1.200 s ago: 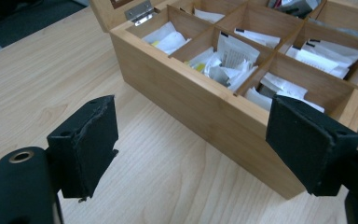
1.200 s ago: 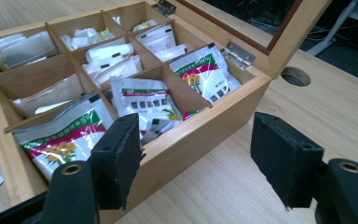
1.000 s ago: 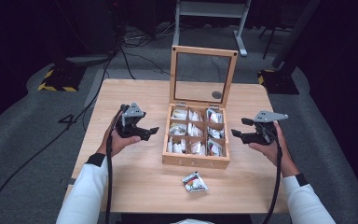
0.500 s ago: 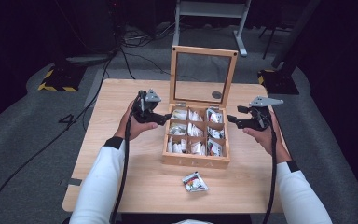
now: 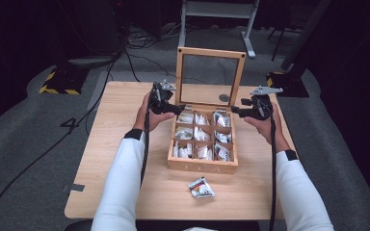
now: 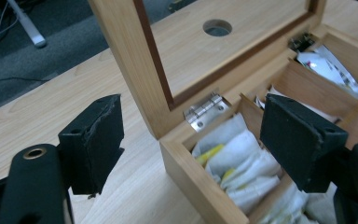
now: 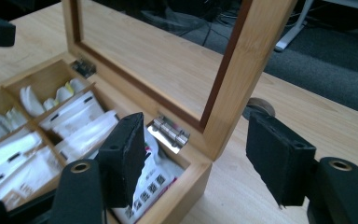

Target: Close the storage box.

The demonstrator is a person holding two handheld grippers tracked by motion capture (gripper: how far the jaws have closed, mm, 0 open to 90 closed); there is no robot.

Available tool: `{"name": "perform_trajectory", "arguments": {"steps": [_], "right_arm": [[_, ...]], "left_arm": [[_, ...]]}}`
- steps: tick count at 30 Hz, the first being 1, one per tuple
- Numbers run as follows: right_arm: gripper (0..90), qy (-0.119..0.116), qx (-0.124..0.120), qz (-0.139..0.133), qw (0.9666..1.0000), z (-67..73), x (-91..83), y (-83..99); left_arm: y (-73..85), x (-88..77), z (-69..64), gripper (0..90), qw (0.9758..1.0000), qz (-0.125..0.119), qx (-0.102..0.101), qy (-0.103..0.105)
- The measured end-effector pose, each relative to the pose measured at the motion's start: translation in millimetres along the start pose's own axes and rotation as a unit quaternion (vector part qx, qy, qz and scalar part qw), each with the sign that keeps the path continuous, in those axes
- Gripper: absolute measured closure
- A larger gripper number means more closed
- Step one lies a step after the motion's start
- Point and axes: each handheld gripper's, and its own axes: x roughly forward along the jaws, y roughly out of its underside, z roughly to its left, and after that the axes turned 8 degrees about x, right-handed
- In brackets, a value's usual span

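A wooden tea box (image 5: pixel 200 166) sits mid-table, its compartments full of white sachets (image 6: pixel 235 163). Its glass lid (image 5: pixel 211 52) stands upright on hinges (image 7: pixel 170 133). My left gripper (image 5: pixel 179 109) is at the box's far left corner. Its jaws have just been closing, and the lid's left post (image 6: pixel 130 60) and the box corner stand between them (image 6: pixel 193 126) untouched. My right gripper (image 5: pixel 235 111) is at the far right corner. Its jaws have also been closing, and they straddle (image 7: pixel 200 135) the lid's right post (image 7: pixel 242 79) without pressing on it.
One loose sachet (image 5: pixel 202 187) lies on the table (image 5: pixel 120 130) in front of the box. A round cable hole (image 5: pixel 224 97) is behind the lid. Past the far edge are a desk frame (image 5: pixel 217 12), floor cables and a yellow-black striped block (image 5: pixel 58 84).
Both hands have moved away from me and inward, from beside the box to its far corners. Each gripper's jaws now straddle a side post of the lid.
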Motion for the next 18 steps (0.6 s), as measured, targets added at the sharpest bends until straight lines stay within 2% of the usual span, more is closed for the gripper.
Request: {"name": "perform_trajectory", "arguments": {"steps": [6, 8, 11, 16, 18], "right_arm": [[38.9, 0.003, 0.008, 0.001, 1.0, -3.3, 14.1, -4.1], [40.1, 0.006, 0.02, 0.009, 0.9997, -6.6, 22.8, -3.4], [42.1, 0.01, 0.022, 0.016, 0.9996, -7.4, 28.0, -3.5], [43.8, 0.023, 0.027, 0.018, 0.9992, -7.3, 34.6, -4.2], [47.3, 0.022, 0.036, 0.014, 0.999, -9.1, 34.6, -3.9]], "left_arm": [[-3.1, 15.8, 6.7, 22.0, 0.9997, 0.008, -0.022, -0.006], [-4.0, 20.8, 6.9, 22.8, 0.9995, 0.011, -0.029, -0.006], [-5.9, 27.7, 5.3, 23.6, 0.9991, 0.015, -0.039, -0.009], [-9.7, 34.0, 2.7, 24.7, 0.9986, 0.009, -0.052, -0.006], [-7.6, 34.8, 4.2, 32.2, 0.9972, 0.0, -0.075, -0.006]]}}
